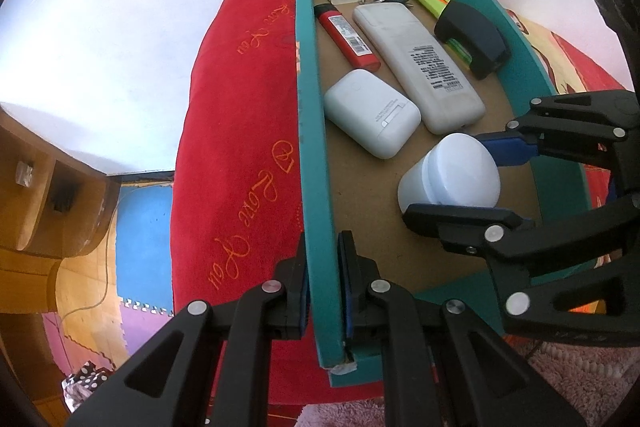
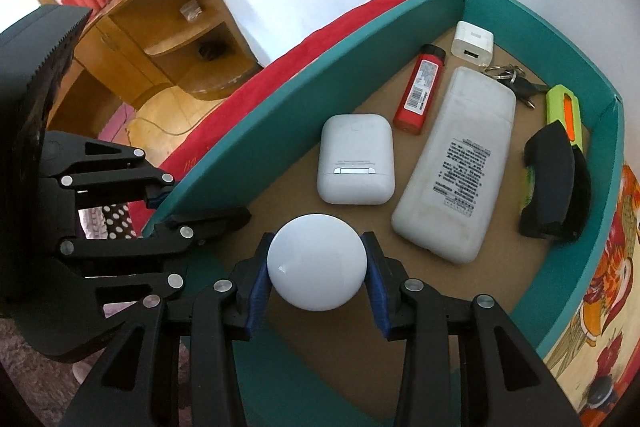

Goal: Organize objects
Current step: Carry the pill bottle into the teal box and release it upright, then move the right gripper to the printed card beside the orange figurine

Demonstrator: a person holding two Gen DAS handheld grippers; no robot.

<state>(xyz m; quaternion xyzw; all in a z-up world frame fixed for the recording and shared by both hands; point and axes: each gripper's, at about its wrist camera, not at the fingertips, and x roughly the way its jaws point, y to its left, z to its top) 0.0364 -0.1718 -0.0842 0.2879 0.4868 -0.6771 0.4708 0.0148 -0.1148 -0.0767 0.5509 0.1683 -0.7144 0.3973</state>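
Observation:
A teal box with a cardboard floor sits on a red cushion. My left gripper is shut on the box's left wall near its front corner. My right gripper is shut on a white round bulb and holds it just over the box floor at the front; the bulb also shows in the left wrist view. Inside the box lie a white earbud case, a white remote, a red lighter, a white charger, keys, a green cutter and a black stapler.
The red cushion lies left of the box, a patterned cloth to its right. A wooden shelf unit stands against the white wall. Coloured foam floor mats and a pink rug lie below.

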